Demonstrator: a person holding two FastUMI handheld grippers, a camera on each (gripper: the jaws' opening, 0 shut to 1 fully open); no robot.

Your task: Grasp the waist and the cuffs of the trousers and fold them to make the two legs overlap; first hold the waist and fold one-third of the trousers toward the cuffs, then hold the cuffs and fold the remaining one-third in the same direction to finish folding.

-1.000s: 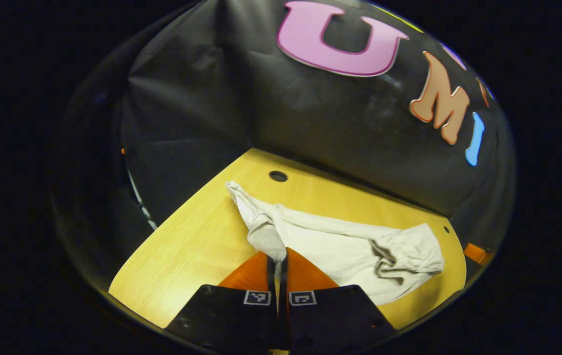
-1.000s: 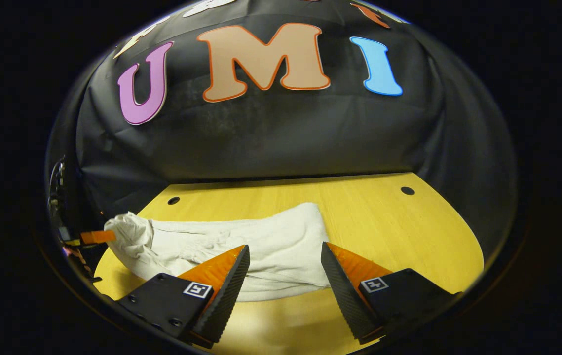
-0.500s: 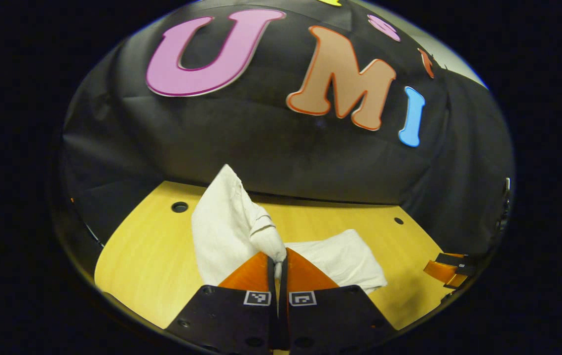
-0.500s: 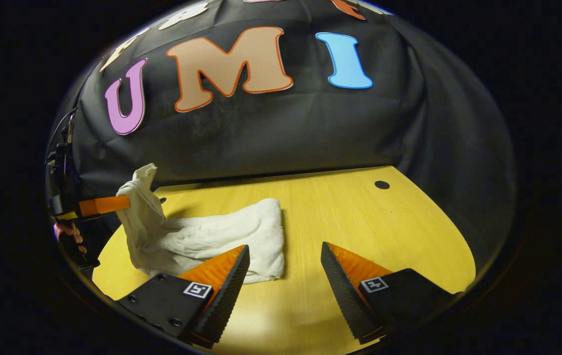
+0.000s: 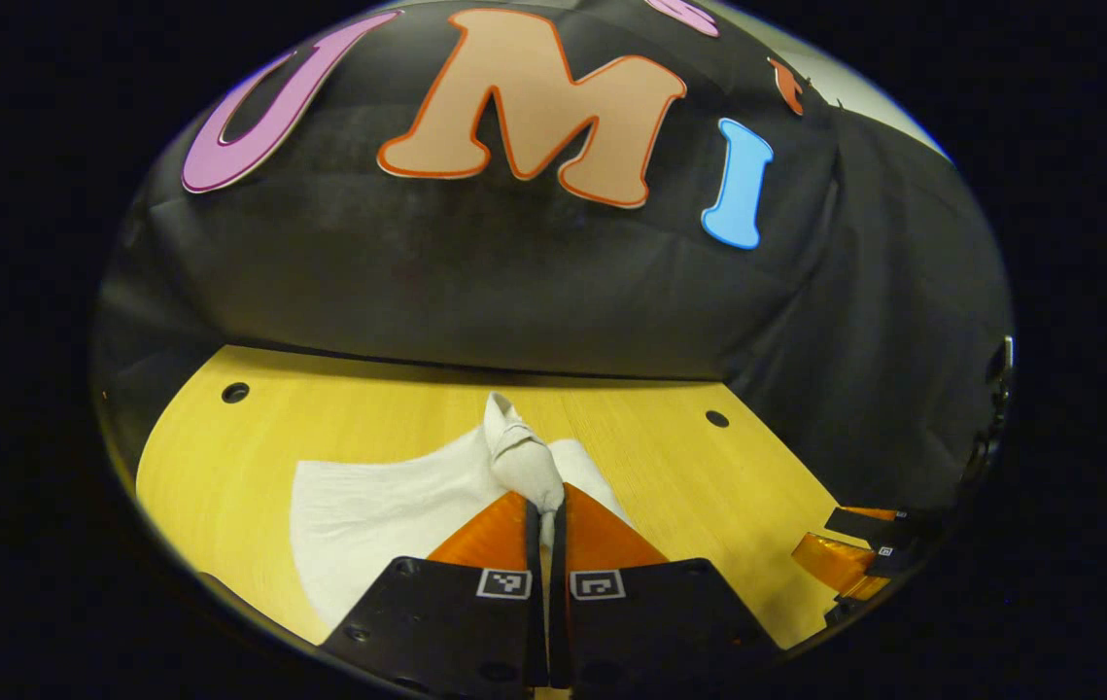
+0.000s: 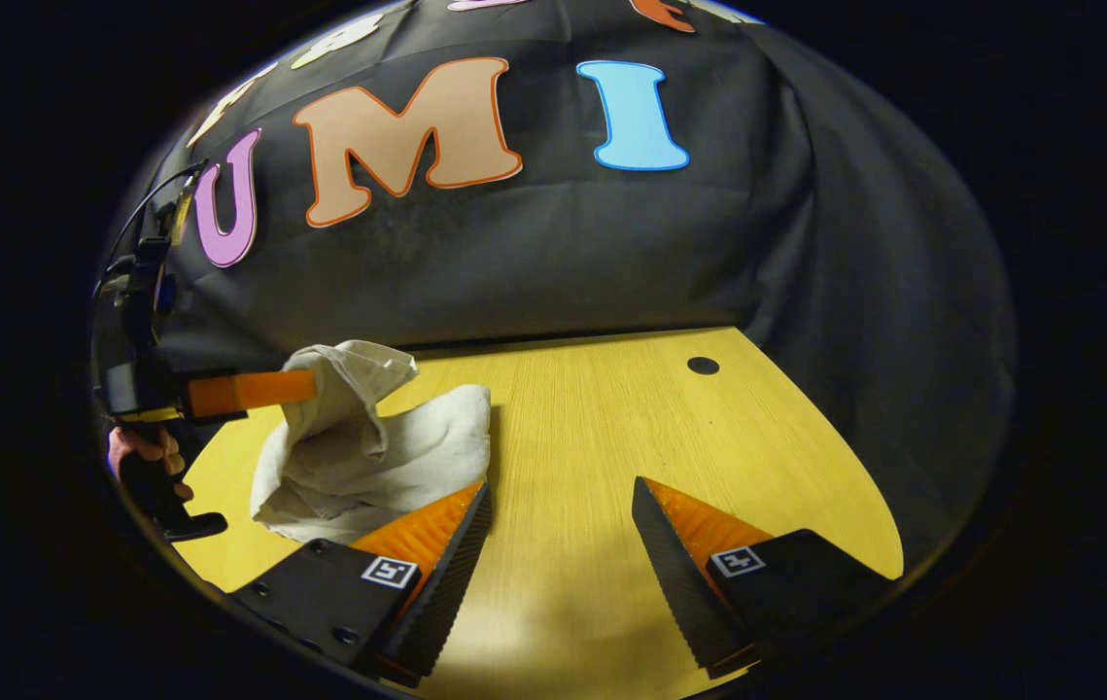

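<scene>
Left hand-held gripper [image 5: 548, 513] is pinching a bunched end of the trousers [image 5: 388, 506]; fingers are pressed together with the cloth wad sticking out just past the tips. Can't tell whether that end is the waist or the cuffs.

In the right gripper view the same left hand-held gripper [image 6: 305, 387] is coming in from the left, held by a hand [image 6: 140, 449] low at the edge, and it is holding the clamped end up off the tabletop [image 6: 611, 457]. The raised cloth is draping down from the grip onto the rest of the trousers [image 6: 368, 457], which are lying on the wood as a short, thick, doubled-up pile.

Long axis of the trousers is running roughly parallel to the tabletop's far edge. The lifted end is sitting over the middle of the pile and arching toward its free end, which is lying nearer the tabletop's centre. In the left gripper view a flat layer is spreading left of the gripper tips, with a smaller bit showing to their right.

Right hand-held gripper [image 6: 561, 520] is hovering with its fingers spread wide, nothing between them, bare wood beneath. Its left finger [image 6: 436, 544] is overlapping the near edge of the pile; contact can't be told. It's also showing at the far right of the left gripper view [image 5: 854, 554], well apart from the trousers.
</scene>
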